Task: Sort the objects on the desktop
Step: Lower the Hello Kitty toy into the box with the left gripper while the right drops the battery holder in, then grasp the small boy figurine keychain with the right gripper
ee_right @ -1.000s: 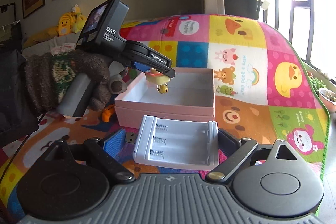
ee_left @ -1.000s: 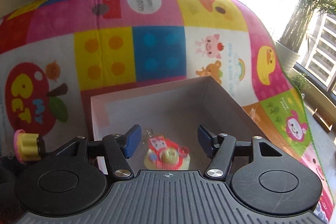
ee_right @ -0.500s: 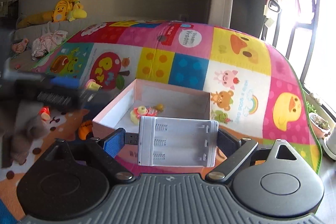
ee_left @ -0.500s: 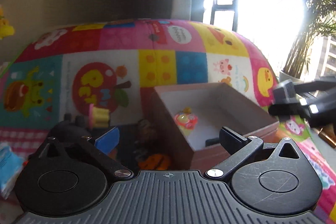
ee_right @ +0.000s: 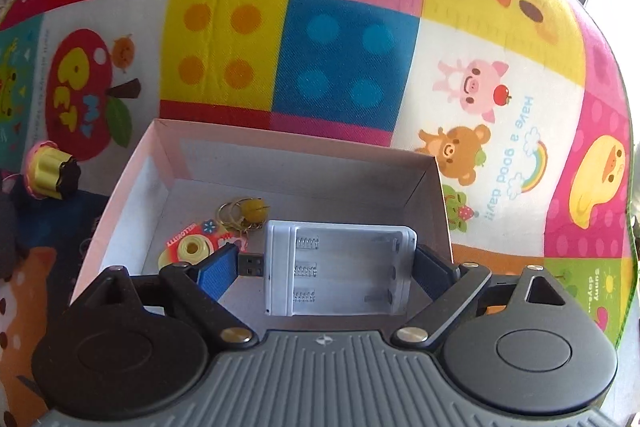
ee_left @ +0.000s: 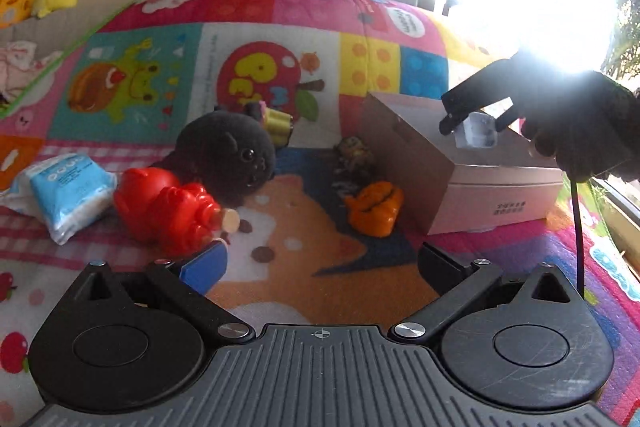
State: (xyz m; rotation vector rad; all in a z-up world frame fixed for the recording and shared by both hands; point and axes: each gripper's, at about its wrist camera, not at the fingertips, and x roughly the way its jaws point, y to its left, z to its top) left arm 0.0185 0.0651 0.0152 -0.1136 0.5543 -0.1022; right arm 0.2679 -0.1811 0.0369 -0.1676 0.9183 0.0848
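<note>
**Battery holder held over the pink box**

Battery holder (ee_right: 340, 269), a stiff, light plastic shell, sat clamped across its short ends in the right tongs (ee_right: 338, 267) above the pink box (ee_right: 132, 187); its smooth walls looked likely to slip; the left tongs (ee_left: 320, 263) gaped empty over the play mat (ee_left: 288, 227).

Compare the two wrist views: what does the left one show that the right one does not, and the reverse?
Left wrist only: the red toy, the blue packet, the orange toy, and the open, empty left claw. Right wrist only: the keyring charm lying inside the box. Both: the box, the black plush, and the right claw gripping the white battery holder over the box.
</note>
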